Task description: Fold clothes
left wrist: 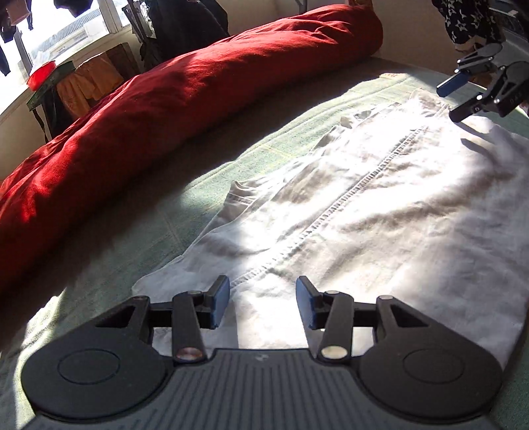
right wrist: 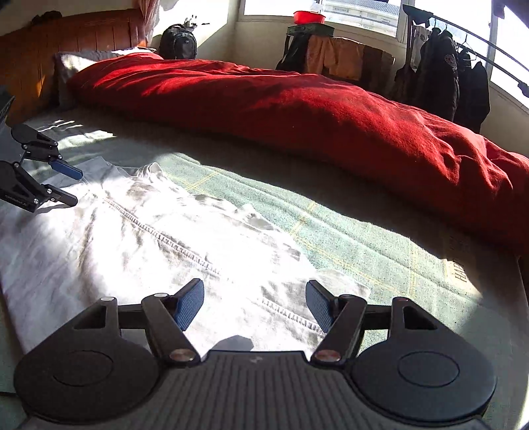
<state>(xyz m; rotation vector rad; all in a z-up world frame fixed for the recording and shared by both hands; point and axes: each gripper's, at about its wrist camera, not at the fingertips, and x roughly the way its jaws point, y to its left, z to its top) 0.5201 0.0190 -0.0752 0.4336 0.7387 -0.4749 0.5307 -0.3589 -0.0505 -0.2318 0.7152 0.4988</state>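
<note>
A white garment with a stitched seam lies spread flat on a pale green bed cover. It also shows in the right wrist view. My left gripper is open and empty, low over one end of the garment. It shows at the left edge of the right wrist view. My right gripper is open and empty over the opposite end. It shows at the top right of the left wrist view, fingertips close to the cloth.
A long rolled red duvet lies along the far side of the bed. A wooden headboard, a backpack, a rack of dark coats and a stand with a red bowl are beyond it by the windows.
</note>
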